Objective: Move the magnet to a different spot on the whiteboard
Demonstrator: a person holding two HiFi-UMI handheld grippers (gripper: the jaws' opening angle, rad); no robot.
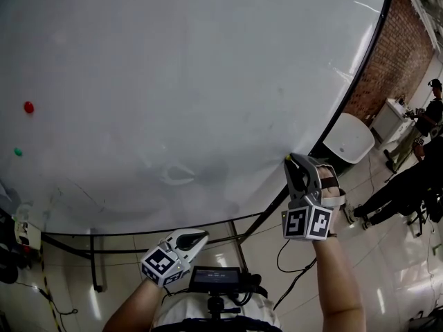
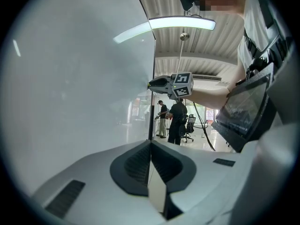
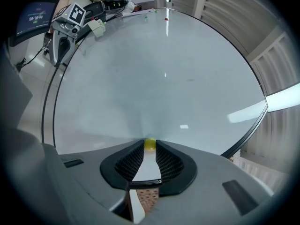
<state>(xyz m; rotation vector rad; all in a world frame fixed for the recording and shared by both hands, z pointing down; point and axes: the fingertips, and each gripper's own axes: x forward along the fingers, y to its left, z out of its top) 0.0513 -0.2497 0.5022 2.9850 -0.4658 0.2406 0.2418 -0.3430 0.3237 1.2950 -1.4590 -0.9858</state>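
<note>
Grip noted at the right gripper (image 1: pixel 296 163): the jaws are held narrowly apart, and their tips appear set against either side of the small round yellow magnet (image 3: pixel 150 144). The magnet is seated at the very tips, against the large glossy white whiteboard (image 3: pixel 164 78) straight ahead. The left gripper (image 2: pixel 150 143) is held back from the board, its jaws closed together with nothing between them.

Risk: only the tip ends are engaged on a rounded body. The magnet could be squeezed out sideways, or left behind if drawn off at a tilt. The board's dark frame edge lies near on the gripper's right, so a slip that way could drop the magnet.

How firmly the pads bear cannot be judged. The magnet's back face is hidden by the jaw tips.
</note>
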